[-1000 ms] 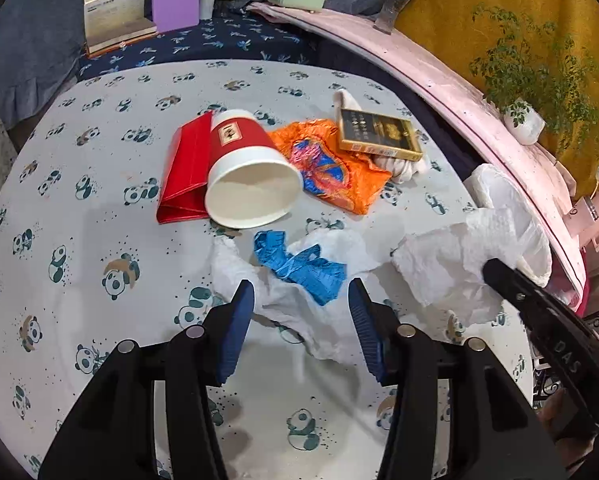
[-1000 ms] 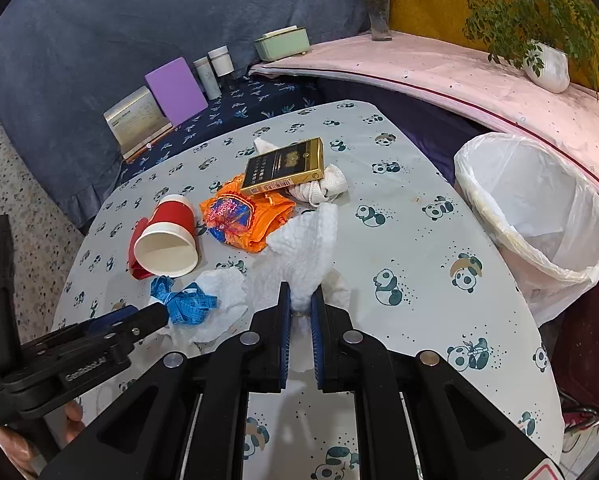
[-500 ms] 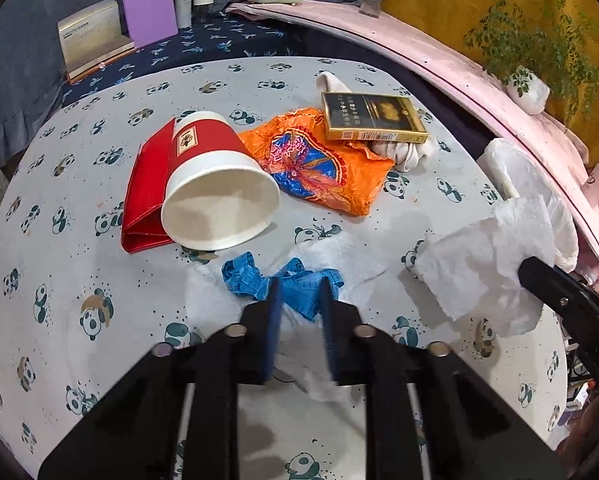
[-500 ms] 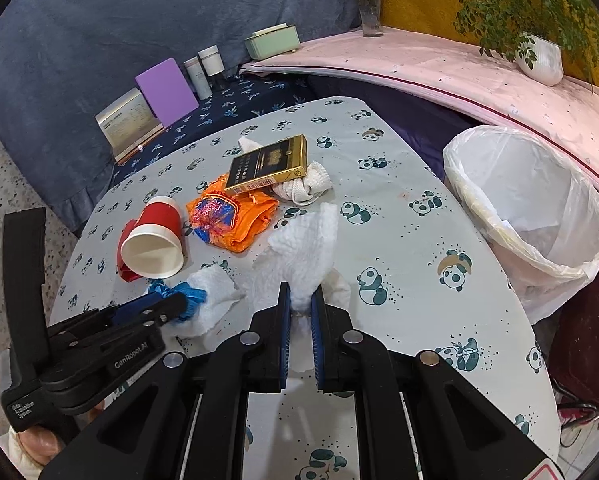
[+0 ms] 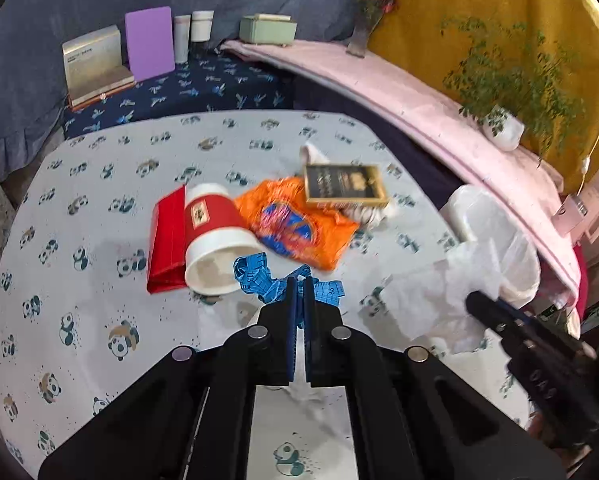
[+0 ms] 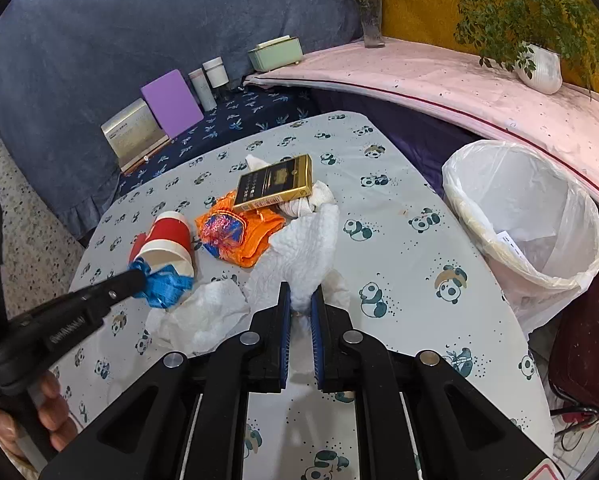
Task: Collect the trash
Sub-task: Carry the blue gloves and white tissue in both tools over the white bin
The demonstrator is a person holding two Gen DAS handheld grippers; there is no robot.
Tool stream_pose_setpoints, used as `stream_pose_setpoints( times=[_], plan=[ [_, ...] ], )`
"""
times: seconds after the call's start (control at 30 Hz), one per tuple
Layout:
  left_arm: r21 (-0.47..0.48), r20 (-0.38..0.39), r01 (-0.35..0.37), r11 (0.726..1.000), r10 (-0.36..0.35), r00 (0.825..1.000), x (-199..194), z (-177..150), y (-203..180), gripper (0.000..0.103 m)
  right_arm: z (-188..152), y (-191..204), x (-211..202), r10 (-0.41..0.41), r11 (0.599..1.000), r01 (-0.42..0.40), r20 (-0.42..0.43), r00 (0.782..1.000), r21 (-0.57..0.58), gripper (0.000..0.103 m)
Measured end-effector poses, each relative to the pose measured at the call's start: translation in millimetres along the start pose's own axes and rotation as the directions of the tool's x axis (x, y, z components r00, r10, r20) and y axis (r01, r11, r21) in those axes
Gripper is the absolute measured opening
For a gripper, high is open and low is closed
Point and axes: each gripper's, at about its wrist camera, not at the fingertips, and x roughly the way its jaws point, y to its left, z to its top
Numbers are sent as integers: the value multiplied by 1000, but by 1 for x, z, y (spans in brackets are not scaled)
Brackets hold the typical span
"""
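Note:
My left gripper (image 5: 298,286) is shut on a crumpled blue measuring tape (image 5: 259,276), lifted a little above the panda tablecloth; in the right wrist view the blue measuring tape (image 6: 165,284) hangs at the left gripper's tip (image 6: 137,278). My right gripper (image 6: 300,296) is shut on a white paper towel (image 6: 303,248), held off the table. Another white tissue (image 6: 207,314) lies on the cloth below. A red paper cup (image 5: 215,236) lies on its side by a red wallet (image 5: 165,244), an orange wrapper (image 5: 299,224) and a black-and-gold box (image 5: 343,186).
A bin lined with a white bag (image 6: 523,216) stands past the table's right edge. A pink-covered shelf (image 6: 459,88) holds a potted plant (image 6: 539,68) and a vase. Books, jars and a green box sit on the dark bench behind. A hand (image 6: 51,420) grips the left tool.
The left gripper's jaws closed onto the blue tape and lifted it off the white tissue. The right gripper kept still, holding its paper towel.

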Motion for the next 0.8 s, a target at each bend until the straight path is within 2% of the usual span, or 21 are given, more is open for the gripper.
stream_pose_setpoints(
  times=[0.33, 0.6, 0.8],
  plan=[
    [48, 75, 77, 996, -80, 994, -19, 40, -40, 2, 21, -16, -23, -24, 999, 22, 75, 997, 26, 9],
    [89, 64, 161, 983, -167, 984, -5, 64, -82, 2, 37, -53, -39, -79, 994, 67, 136, 988, 86, 9],
    [143, 36, 209, 967, -216, 976, 17, 73, -128, 2, 48, -97, -46, -141, 981, 116, 161, 977, 155, 9]
  ],
)
